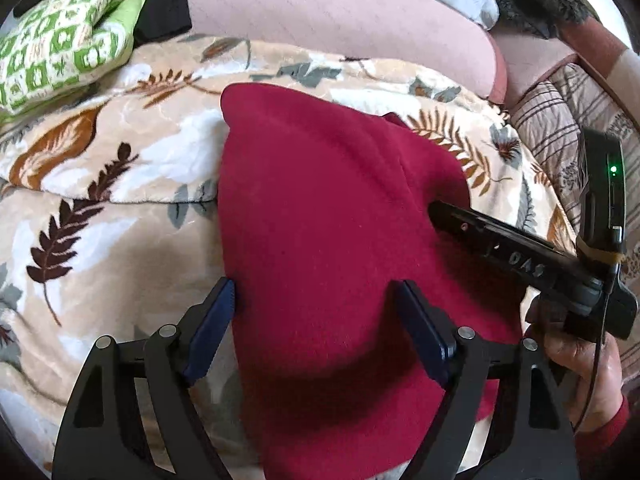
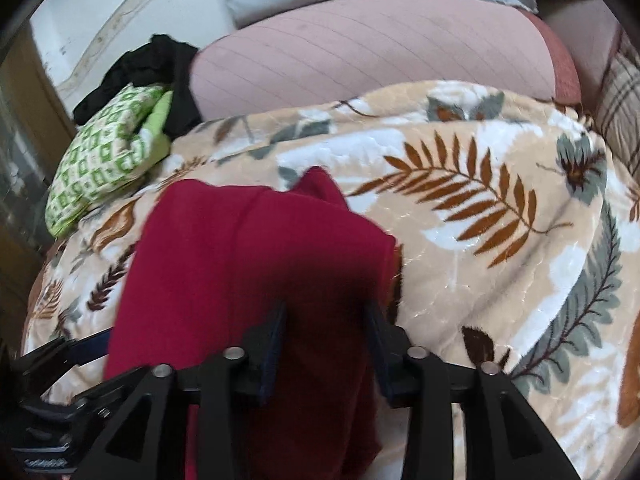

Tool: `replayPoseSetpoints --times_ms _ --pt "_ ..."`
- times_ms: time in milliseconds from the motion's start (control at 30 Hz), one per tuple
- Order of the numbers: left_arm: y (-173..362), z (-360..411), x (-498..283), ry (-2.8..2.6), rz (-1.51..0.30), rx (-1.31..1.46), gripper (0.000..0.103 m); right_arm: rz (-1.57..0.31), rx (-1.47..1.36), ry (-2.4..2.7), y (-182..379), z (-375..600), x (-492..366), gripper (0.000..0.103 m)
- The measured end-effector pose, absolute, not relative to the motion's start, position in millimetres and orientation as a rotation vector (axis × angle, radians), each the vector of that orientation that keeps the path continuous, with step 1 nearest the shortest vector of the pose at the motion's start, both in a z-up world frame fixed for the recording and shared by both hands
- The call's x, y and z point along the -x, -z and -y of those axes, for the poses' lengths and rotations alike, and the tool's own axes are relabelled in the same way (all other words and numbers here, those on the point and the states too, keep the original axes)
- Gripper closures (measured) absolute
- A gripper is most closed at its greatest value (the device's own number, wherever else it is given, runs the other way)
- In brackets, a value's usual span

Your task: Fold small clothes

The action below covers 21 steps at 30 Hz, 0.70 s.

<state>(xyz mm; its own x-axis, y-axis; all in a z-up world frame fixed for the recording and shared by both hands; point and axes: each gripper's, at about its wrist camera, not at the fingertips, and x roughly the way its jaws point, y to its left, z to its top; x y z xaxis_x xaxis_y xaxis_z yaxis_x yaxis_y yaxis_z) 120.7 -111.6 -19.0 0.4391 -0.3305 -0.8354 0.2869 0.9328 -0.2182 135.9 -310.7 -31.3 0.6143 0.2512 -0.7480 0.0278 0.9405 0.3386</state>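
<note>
A dark red garment (image 1: pixel 320 216) lies folded lengthwise on a beige leaf-patterned blanket (image 1: pixel 112 160). My left gripper (image 1: pixel 316 308) is open, its jaws straddling the garment's near left part, just above the cloth. My right gripper (image 2: pixel 326 320) has its jaws partly apart with a fold of the red garment (image 2: pixel 256 256) between them; whether the pads pinch the cloth is not clear. In the left wrist view the right gripper's finger (image 1: pixel 500 244) pokes into the garment's right edge from the right.
A pink cushion (image 1: pixel 340 8) lies behind the blanket. A green patterned pillow (image 1: pixel 60 40) and black clothing (image 2: pixel 152 64) sit at the far left. A striped fabric (image 1: pixel 560 120) lies to the right. The left gripper (image 2: pixel 60 360) shows at the right view's lower left.
</note>
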Motion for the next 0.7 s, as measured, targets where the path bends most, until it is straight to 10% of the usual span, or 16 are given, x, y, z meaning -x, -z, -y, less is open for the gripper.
replayPoseSetpoints --times_ms 600,700 --pt "53 74 -134 0.524 -1.169 0.405 0.012 -0.942 -0.696 -0.411 61 330 -122 0.030" --pt "43 81 -129 0.547 -1.149 0.361 0.024 -0.929 -0.672 -0.396 52 323 -120 0.051"
